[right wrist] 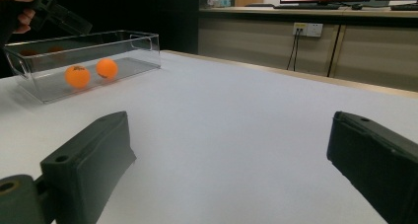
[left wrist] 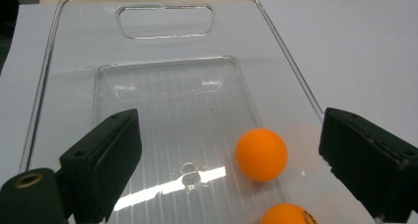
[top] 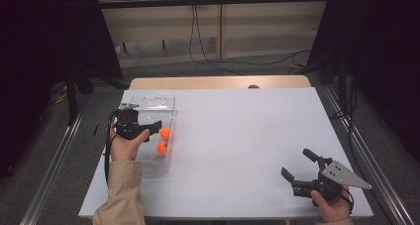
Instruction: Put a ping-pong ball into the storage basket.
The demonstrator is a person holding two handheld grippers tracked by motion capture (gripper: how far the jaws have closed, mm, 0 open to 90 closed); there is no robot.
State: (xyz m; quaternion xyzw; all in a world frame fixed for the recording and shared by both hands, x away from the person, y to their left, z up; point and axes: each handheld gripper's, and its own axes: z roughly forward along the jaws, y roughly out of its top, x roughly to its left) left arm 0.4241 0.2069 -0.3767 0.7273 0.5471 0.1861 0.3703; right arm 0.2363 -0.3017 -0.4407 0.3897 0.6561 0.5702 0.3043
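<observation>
Two orange balls (top: 164,140) lie in the clear tray (top: 163,101) at the left of the white table (top: 237,136), both close against the tray's right wall, one just beyond the other. Its raised walls keep them from rolling off across the flat top. The left gripper (top: 154,127) hangs over the tray with its jaws spread wide and nothing between them; in the left gripper view the farther ball (left wrist: 261,154) sits on the tray floor below and between the jaws, nearer the right one, untouched. That pose suits a drop into the tray, so I judge this ball as just put down rather than about to be picked up. The right gripper (top: 298,164) rests low over bare table at the near right, well apart from the tray, jaws likewise wide and empty, probably waiting out of the way.
</observation>
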